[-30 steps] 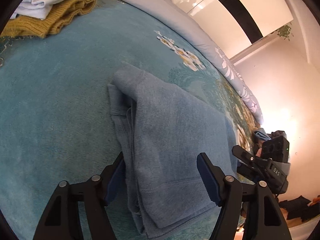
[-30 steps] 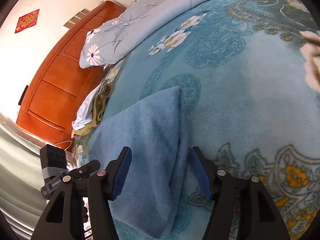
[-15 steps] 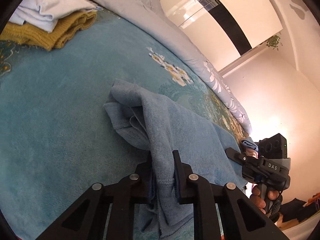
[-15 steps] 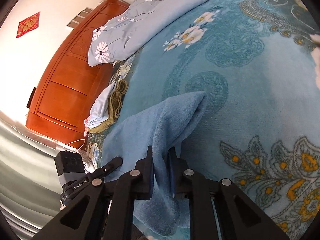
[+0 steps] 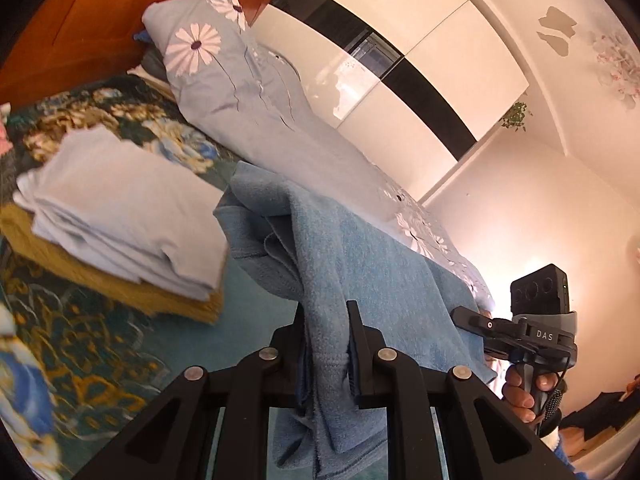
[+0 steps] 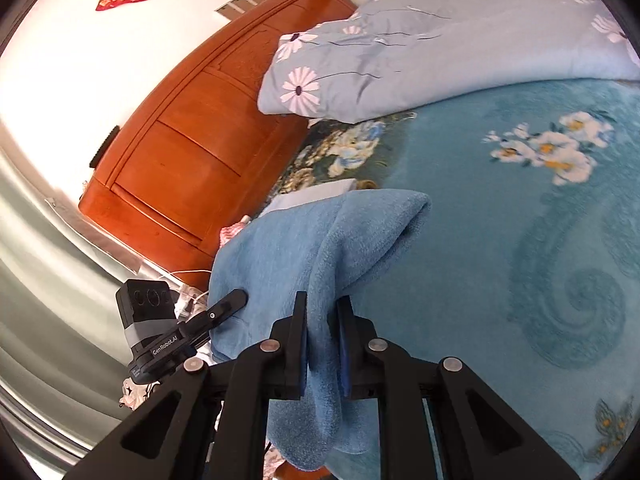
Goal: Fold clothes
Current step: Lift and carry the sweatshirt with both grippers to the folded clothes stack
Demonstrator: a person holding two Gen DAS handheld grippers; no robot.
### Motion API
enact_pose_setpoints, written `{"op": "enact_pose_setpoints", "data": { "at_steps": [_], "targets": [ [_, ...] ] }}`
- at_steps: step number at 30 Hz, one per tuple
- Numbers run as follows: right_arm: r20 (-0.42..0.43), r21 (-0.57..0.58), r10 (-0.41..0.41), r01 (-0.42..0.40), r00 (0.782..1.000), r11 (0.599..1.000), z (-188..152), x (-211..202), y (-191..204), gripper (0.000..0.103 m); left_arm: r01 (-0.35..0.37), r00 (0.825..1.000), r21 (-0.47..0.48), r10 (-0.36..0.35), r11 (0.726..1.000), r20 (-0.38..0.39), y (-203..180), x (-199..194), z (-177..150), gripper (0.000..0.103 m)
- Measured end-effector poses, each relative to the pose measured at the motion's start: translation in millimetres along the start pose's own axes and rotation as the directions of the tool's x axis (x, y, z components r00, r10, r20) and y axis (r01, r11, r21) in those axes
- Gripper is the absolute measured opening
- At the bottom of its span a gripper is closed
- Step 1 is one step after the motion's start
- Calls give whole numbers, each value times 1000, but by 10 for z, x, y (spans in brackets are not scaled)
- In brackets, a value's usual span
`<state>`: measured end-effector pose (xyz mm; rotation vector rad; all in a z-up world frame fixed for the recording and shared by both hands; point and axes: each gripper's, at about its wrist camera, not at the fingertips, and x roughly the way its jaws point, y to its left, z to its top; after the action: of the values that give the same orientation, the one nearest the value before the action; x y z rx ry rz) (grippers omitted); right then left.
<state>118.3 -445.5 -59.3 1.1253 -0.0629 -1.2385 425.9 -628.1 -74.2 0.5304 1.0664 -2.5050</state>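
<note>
A folded blue garment (image 5: 360,264) of soft fleece hangs in the air above the bed, held at both ends. My left gripper (image 5: 326,316) is shut on one edge of it, cloth bunched between its pads. My right gripper (image 6: 322,308) is shut on the other edge of the same blue garment (image 6: 320,240), whose tail droops below the jaws. Each gripper shows in the other's view: the right gripper (image 5: 480,324) in a hand at the right, the left gripper (image 6: 224,308) at the lower left.
A stack of folded clothes, a pale blue piece (image 5: 120,208) on a mustard knit (image 5: 132,292), lies on the teal flowered blanket (image 6: 520,240) to the left. A grey floral duvet (image 6: 420,40) is rolled along the far side. An orange wooden headboard (image 6: 192,140) stands behind.
Both grippers closed on the blue garment's edges, then lifted it off the blanket and carried it toward the stack of folded clothes near the headboard.
</note>
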Motion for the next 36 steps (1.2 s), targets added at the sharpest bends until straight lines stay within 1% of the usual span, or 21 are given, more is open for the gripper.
{"op": "enact_pose_setpoints", "data": {
  "at_steps": [3, 6, 9, 12, 14, 17, 18, 22, 23, 26, 29, 30, 31, 33, 35, 36],
  "targets": [
    [-16, -19, 32, -33, 999, 999, 246, 444, 207, 13, -71, 997, 36, 69, 997, 34, 247, -189, 379, 17],
    [-50, -4, 44, -44, 998, 999, 415, 896, 342, 13, -86, 995, 23, 84, 996, 61, 559, -316, 610, 17],
    [-85, -19, 41, -43, 996, 999, 536, 1294, 447, 13, -143, 988, 32, 140, 989, 62, 845, -299, 787, 17],
    [-107, -34, 20, -23, 994, 999, 675, 1654, 499, 13, -176, 983, 19, 174, 984, 62, 1130, -215, 968, 17],
    [-101, -61, -5, -2, 995, 998, 780, 1861, 543, 13, -195, 978, 5, 194, 981, 72, 1308, -136, 1066, 17],
    [-89, -128, -46, 34, 995, 991, 916, 2136, 617, 14, -233, 970, -8, 233, 972, 67, 1539, -36, 1123, 17],
    [-91, -139, -51, 38, 995, 990, 941, 2215, 611, 14, -245, 968, -22, 246, 969, 55, 1637, 8, 1117, 17],
    [-141, -121, -88, 71, 986, 990, 908, 2517, 421, 15, -279, 960, -117, 278, 953, -26, 2095, 209, 972, 18],
    [-144, -111, -92, 76, 985, 991, 887, 2553, 364, 15, -278, 961, -139, 275, 951, -36, 2178, 236, 906, 21],
    [-149, -88, -77, 64, 986, 994, 844, 2584, 251, 15, -248, 969, -194, 245, 949, -35, 2312, 233, 784, 23],
    [-154, -107, -98, 82, 983, 991, 831, 2545, 273, 15, -237, 971, -211, 239, 948, -15, 2275, 105, 800, 24],
    [-152, -119, -107, 89, 983, 989, 832, 2523, 292, 15, -249, 967, -206, 253, 946, -6, 2245, 48, 812, 24],
    [-149, -134, -117, 97, 982, 986, 839, 2481, 314, 15, -273, 960, -192, 279, 943, 5, 2204, -20, 825, 24],
    [-136, -166, -144, 120, 980, 979, 855, 2357, 355, 15, -326, 941, -178, 337, 928, 36, 2109, -182, 841, 25],
    [-110, -188, -170, 148, 979, 971, 878, 2195, 391, 15, -357, 926, -136, 370, 924, 77, 1948, -308, 858, 25],
    [-93, -209, -172, 150, 981, 966, 893, 2117, 437, 15, -371, 921, -105, 380, 923, 82, 1852, -306, 883, 25]
  ]
}}
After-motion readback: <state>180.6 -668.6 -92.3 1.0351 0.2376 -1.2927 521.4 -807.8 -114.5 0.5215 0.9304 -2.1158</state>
